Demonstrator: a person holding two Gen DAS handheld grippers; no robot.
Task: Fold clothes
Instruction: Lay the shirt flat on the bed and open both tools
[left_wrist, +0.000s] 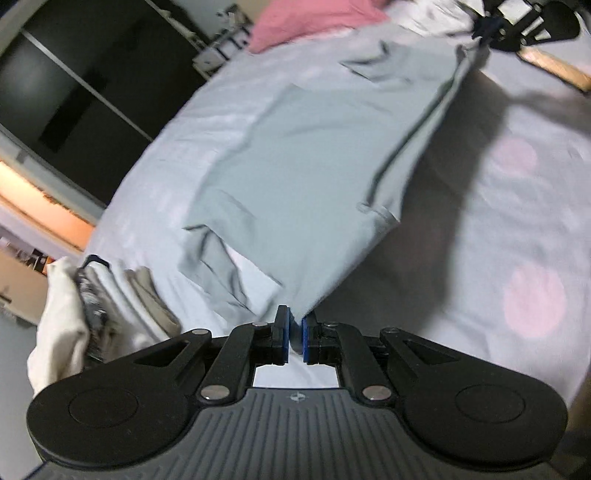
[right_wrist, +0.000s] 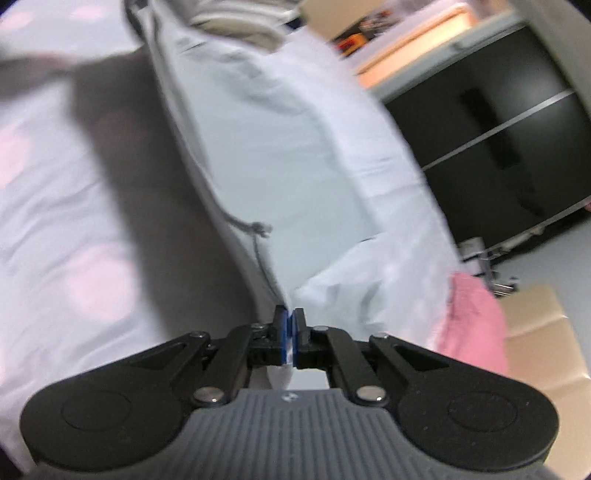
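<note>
A pale grey-green garment with pockets is stretched in the air above the bed, held at two ends. My left gripper is shut on one corner of it. My right gripper is shut on the other end, where a drawstring hangs; this gripper also shows at the top right of the left wrist view. The garment shows in the right wrist view too and casts a dark shadow on the sheet. Both views are blurred by motion.
The bed has a white sheet with pale pink dots. A pink cloth lies at its far end, also in the right wrist view. A pile of clothes lies at the left. A dark cabinet stands beside the bed.
</note>
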